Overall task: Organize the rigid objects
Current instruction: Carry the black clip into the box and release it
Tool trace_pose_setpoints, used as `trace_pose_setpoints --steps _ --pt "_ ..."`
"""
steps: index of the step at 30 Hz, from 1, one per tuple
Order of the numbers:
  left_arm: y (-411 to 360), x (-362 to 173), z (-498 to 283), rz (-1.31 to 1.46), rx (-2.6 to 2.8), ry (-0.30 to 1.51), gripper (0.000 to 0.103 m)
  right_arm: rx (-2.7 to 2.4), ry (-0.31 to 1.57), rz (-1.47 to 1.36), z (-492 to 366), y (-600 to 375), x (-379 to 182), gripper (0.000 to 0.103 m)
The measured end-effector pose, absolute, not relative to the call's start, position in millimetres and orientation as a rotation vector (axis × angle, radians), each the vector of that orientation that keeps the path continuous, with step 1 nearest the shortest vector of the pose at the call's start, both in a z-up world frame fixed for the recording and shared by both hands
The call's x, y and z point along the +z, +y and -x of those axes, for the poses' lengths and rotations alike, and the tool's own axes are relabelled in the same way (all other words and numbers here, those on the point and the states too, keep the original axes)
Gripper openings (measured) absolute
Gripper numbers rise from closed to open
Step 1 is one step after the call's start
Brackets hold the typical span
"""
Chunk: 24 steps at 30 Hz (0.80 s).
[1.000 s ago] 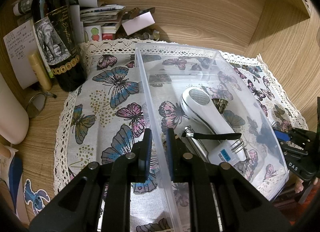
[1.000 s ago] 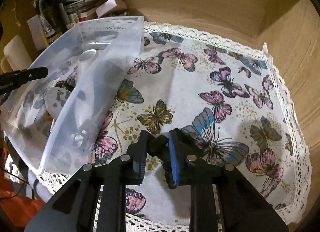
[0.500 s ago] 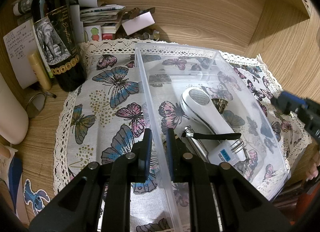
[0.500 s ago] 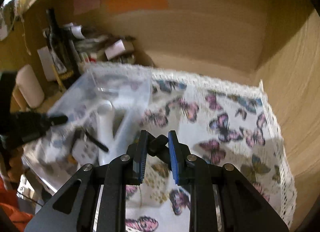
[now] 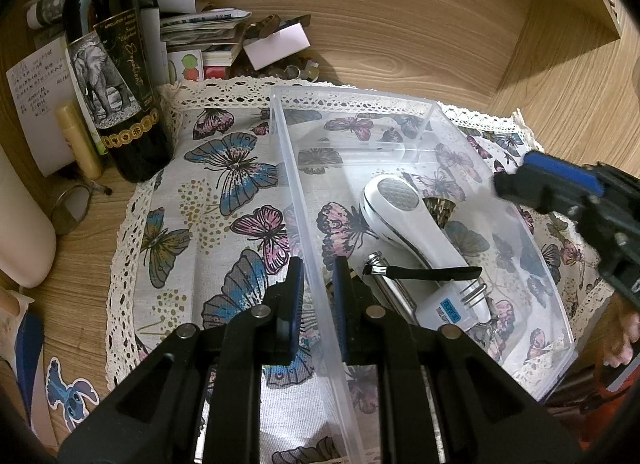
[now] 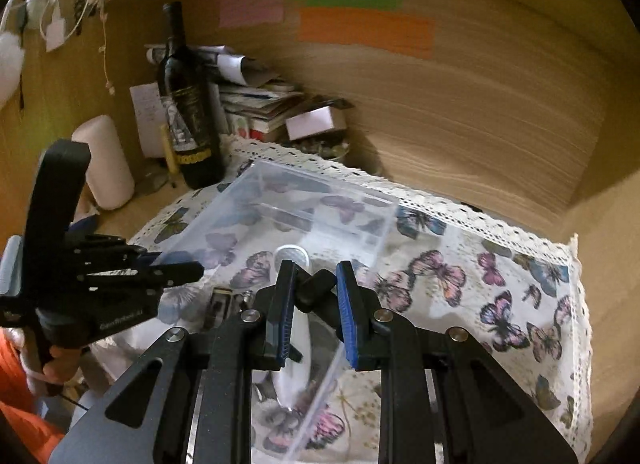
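Observation:
A clear plastic bin (image 5: 356,99) sits on the butterfly cloth (image 5: 224,199). It holds a white handheld device (image 5: 404,215), a black brush (image 5: 424,272), a metal piece (image 5: 390,284) and a small patterned cone (image 5: 440,207). My left gripper (image 5: 318,284) is shut on the bin's left wall near its front end. My right gripper (image 6: 316,292) is shut on a small black object (image 6: 316,290) and hovers above the bin (image 6: 280,199). It shows at the right edge of the left wrist view (image 5: 560,191).
A dark wine bottle (image 5: 114,75), a lip balm tube (image 5: 78,139), stacked papers and booklets (image 5: 200,27) and a white cylinder (image 5: 24,232) crowd the back left. Wooden walls (image 5: 552,55) close the back and right. Sticky notes (image 6: 364,29) hang on the back wall.
My right gripper has lifted from low over the cloth and swung left, so it now hovers above the bin with the black object. My left gripper has kept its hold on the bin wall.

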<state>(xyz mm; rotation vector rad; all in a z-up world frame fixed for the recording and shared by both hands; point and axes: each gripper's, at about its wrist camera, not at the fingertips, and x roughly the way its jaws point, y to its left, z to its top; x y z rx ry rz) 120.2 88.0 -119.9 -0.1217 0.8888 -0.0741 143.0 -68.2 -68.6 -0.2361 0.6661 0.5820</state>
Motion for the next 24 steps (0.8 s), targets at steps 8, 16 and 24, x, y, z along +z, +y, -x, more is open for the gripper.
trace_pose_setpoints --steps 8,16,24 --pt "87 -120 -120 0.122 -0.074 0.889 0.013 0.649 0.742 0.260 -156 -36 -86 0.019" --pt "87 -120 -120 0.120 -0.075 0.889 0.013 0.658 0.783 0.230 -160 -39 -87 0.021" --pt "88 -120 -120 0.121 -0.075 0.889 0.013 0.578 0.743 0.174 -153 -75 -72 0.030"
